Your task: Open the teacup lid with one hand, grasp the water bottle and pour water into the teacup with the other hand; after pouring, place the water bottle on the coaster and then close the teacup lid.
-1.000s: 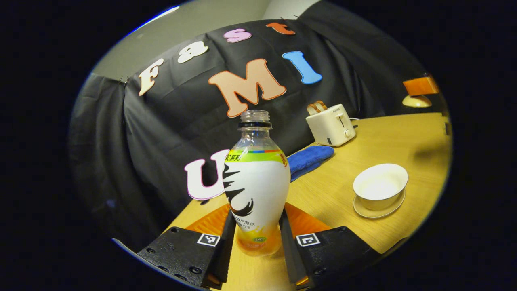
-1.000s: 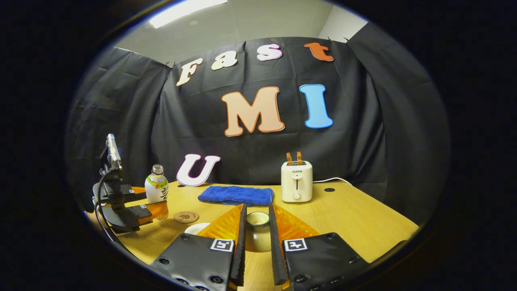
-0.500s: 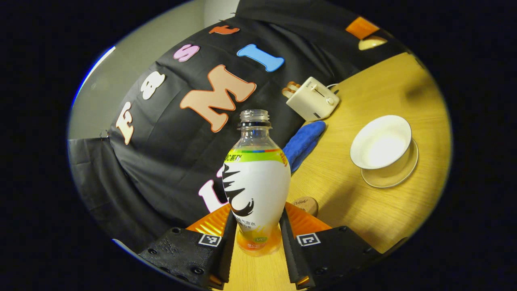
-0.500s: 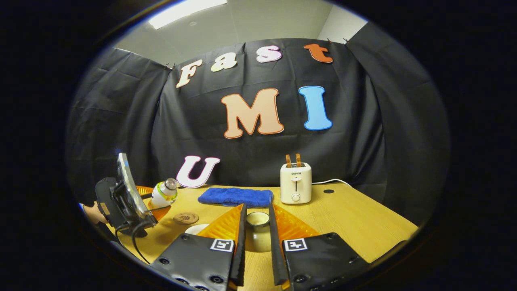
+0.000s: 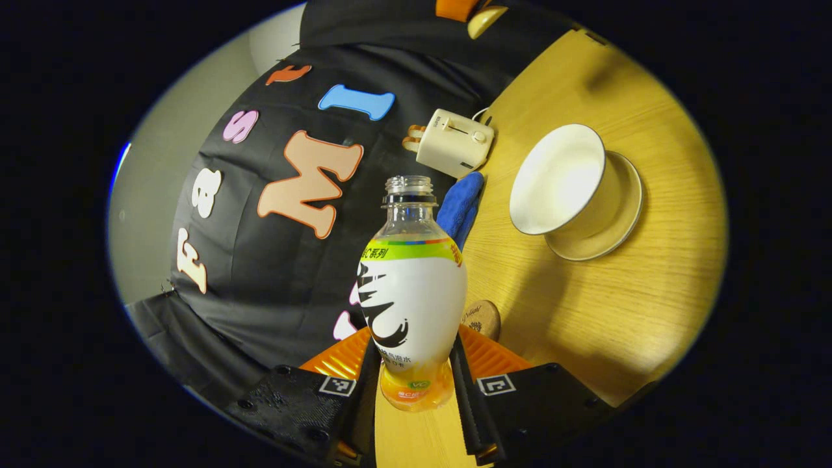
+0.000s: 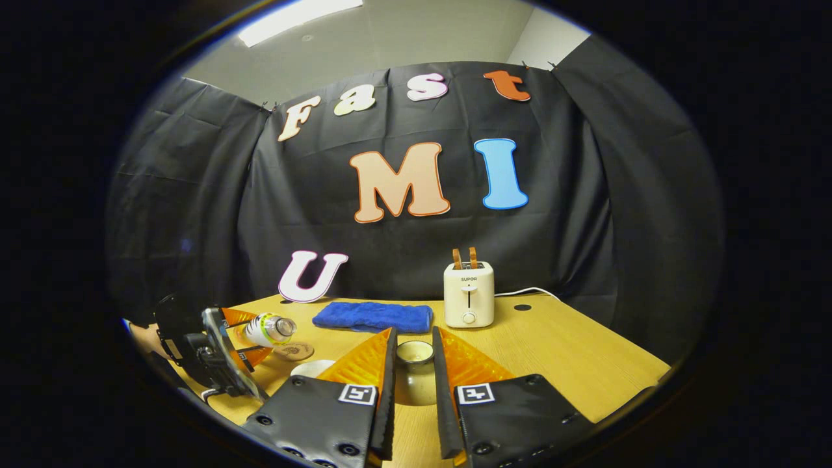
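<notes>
My left gripper (image 5: 413,356) is shut on the lower body of a capless white-labelled water bottle (image 5: 412,292). The room looks strongly rotated around it, so the bottle is tipped far over. In the right gripper view the water bottle (image 6: 269,329) lies almost level in the left gripper (image 6: 242,339), its mouth pointing right. The open white teacup (image 5: 560,179) stands on its saucer (image 5: 617,218), up and right of the bottle mouth. A round coaster (image 5: 482,318) lies by the bottle. My right gripper (image 6: 413,343) is shut on the teacup lid (image 6: 414,372), held above the table beside the teacup (image 6: 312,368).
A cream toaster (image 6: 468,295) and a folded blue cloth (image 6: 372,316) stand at the back of the wooden table (image 6: 572,354). The coaster (image 6: 294,351) lies between the left gripper and the teacup. A hand holds the left gripper at the table's left edge.
The left gripper has rolled the bottle from upright to nearly level and brought it closer to the teacup. The right gripper has kept the lid almost still.
</notes>
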{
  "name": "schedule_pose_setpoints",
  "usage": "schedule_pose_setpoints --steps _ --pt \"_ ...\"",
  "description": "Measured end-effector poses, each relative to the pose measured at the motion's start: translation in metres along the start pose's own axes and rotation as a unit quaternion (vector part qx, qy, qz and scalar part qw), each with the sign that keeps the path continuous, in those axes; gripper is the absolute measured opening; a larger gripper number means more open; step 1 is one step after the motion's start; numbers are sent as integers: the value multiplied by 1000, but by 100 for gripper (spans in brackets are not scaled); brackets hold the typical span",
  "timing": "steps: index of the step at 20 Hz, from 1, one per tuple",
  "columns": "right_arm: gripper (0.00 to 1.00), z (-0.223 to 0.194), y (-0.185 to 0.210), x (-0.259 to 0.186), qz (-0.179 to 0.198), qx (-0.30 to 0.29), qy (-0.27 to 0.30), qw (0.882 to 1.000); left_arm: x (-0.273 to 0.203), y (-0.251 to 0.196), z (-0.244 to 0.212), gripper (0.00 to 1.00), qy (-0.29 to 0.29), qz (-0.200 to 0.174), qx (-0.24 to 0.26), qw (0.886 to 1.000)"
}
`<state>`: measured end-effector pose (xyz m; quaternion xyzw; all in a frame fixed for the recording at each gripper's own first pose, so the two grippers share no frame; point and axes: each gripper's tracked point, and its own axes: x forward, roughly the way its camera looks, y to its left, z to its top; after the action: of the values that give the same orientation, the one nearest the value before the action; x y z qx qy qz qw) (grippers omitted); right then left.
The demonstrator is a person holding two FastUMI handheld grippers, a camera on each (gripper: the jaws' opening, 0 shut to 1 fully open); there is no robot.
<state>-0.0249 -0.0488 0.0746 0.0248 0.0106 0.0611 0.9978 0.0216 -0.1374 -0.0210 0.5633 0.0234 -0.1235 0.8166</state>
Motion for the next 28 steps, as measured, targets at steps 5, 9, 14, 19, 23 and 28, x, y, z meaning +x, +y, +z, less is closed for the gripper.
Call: schedule_pose_setpoints --steps 5,9,14,19,23,28 --pt "30 0 -3 1 -3 -1 -1 1000 -3 -2 1 53 -8 -6 60 998" --pt "31 -1 -3 1 -2 2 2 1000 -2 4 3 52 -11 -6 112 994" --pt "31 -4 1 1 3 -1 4 1000 3 1 1 52 -4 -25 159 987" --pt "31 -5 0 2 3 2 7 1000 4 6 0 53 2 -34 209 977" --pt "31 -5 2 1 6 3 8 1000 3 9 2 53 7 -42 243 969" --pt "31 -6 6 2 13 4 10 1000 4 14 2 53 13 -45 285 957"
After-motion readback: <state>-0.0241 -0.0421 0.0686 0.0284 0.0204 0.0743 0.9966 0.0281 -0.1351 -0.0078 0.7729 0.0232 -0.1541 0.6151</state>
